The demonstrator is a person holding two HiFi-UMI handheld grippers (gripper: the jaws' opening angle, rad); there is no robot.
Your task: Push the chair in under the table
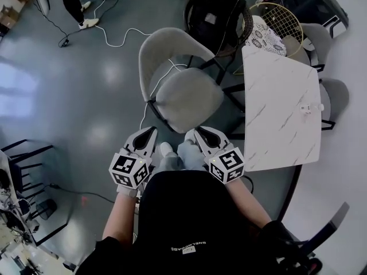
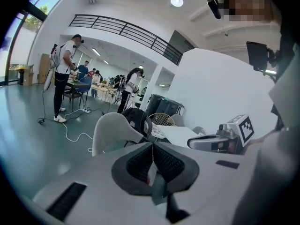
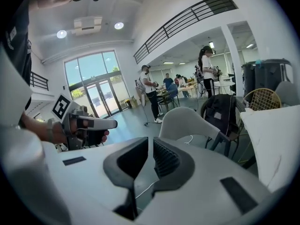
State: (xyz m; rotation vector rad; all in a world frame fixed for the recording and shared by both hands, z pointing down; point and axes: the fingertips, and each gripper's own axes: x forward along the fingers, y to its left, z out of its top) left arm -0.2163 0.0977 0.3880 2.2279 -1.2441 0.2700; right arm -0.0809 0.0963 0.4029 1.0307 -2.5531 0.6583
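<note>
L gripper (image 1: 152, 130) and R gripper (image 1: 197, 130) sit side by side low in the head view, both pointing at the grey chair (image 1: 183, 93). Chair is just ahead of both tips w/ a strip of floor btwn, so no contact. L jaws are clenched tight, pads meeting, nothing btwn them. R jaws are also closed, only a hairline slit, nothing gripped.

Chair stands out from the table (image 1: 281, 119), beside its left long edge. Seat is turned at an angle, backrest on the far-left side, and the seat isn't under the top. Table has a white marble-look top w/ one small white object (image 1: 307, 109) near its right edge.

Containers: a gold wire-mesh piece (image 1: 280, 17) at the table's far end, basket or chair back, can't tell. A patterned white cloth (image 1: 262, 36) lies just beside it; in it or not is unclear. A black bag (image 1: 215, 13) sits on a dark seat behind the chair. A white cable (image 1: 117, 33) runs over the floor at far left.
</note>
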